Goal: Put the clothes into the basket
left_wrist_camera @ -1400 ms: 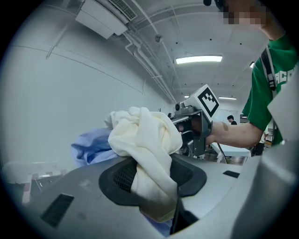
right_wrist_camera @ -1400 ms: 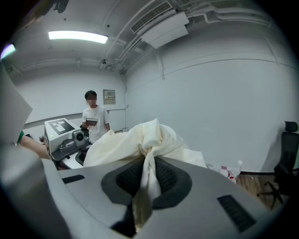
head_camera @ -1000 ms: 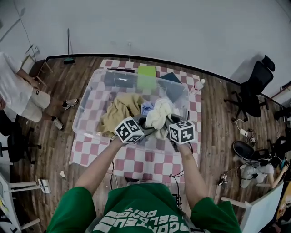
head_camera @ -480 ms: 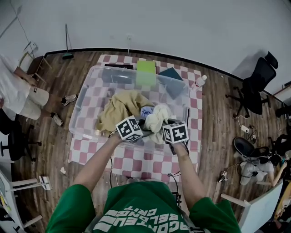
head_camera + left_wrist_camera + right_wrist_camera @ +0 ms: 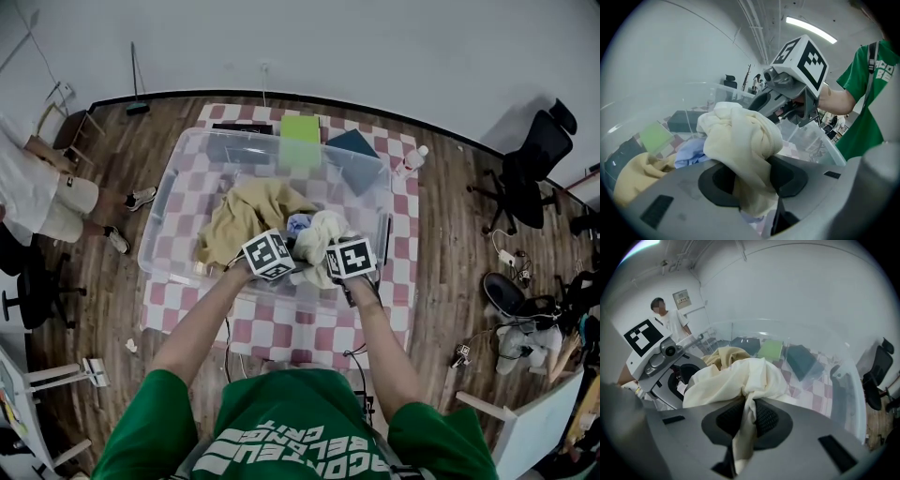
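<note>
The head view is showing the clear basket [image 5: 178,202] standing below and ahead of both grippers. Inside it, a tan garment [image 5: 248,216] is lying ahead of the left gripper [image 5: 750,173]. A cream cloth [image 5: 319,239] is hanging bunched between the two grippers, over the basket's near side. The left gripper is clamping a thick fold of it, and the right gripper [image 5: 747,420] is pinching a thin fold. A small blue cloth [image 5: 300,223] is lying just beyond.

Left tool [image 5: 752,179], right tool [image 5: 746,420] — both clamped

cream garment [image 5: 319,240] lowered, into clear basket [image 5: 176,225] (slightly deeper)
</note>
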`<control>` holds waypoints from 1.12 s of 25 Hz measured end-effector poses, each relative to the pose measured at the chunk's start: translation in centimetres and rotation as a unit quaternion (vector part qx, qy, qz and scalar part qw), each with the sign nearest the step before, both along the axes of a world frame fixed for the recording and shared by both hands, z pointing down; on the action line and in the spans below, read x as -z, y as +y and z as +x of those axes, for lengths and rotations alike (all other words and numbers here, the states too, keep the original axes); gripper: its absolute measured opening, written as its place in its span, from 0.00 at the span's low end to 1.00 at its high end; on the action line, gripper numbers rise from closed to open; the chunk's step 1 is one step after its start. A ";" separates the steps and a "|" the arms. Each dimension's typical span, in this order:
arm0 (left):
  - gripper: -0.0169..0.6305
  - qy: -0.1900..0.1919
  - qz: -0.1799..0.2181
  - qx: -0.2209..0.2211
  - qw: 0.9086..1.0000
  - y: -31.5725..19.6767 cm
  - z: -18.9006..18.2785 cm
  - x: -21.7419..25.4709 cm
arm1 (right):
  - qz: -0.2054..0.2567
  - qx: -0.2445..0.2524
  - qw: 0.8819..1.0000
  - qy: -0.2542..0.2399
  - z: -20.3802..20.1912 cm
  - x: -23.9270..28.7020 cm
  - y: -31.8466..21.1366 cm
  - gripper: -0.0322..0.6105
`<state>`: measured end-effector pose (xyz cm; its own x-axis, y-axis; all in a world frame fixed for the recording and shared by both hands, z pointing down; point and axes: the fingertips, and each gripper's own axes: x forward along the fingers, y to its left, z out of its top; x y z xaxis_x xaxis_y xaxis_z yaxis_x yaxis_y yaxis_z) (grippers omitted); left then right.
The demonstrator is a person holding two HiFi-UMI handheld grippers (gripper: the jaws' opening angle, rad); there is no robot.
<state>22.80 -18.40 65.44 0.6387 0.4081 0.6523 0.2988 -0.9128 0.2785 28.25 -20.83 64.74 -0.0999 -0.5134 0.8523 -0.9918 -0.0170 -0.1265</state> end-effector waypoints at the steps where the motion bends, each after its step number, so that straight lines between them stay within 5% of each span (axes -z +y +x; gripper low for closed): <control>1: 0.27 -0.011 0.000 -0.002 1.000 -0.1 -0.1 -0.7 | -0.012 0.003 1.000 0.001 -0.1 -0.7 -0.1 0.11; 16: 0.28 -0.142 0.008 -0.036 0.989 0.2 -1.1 -10.0 | -0.130 0.011 0.991 -0.021 -0.8 -11.0 0.6 0.11; 24: 0.31 -0.144 0.008 -0.019 0.989 0.0 -1.0 -11.4 | -0.134 0.004 0.991 -0.026 -0.4 -12.4 0.7 0.11; 28: 0.34 -0.147 0.010 -0.013 0.989 -0.3 -1.4 -11.5 | -0.139 0.002 0.990 -0.027 -0.3 -12.6 0.8 0.19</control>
<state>21.41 -18.70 76.90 0.4099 0.4066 0.8165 0.2316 -0.9122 0.3380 27.95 -20.02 77.34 -0.1501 -0.2600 0.9539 -0.9840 -0.0541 -0.1696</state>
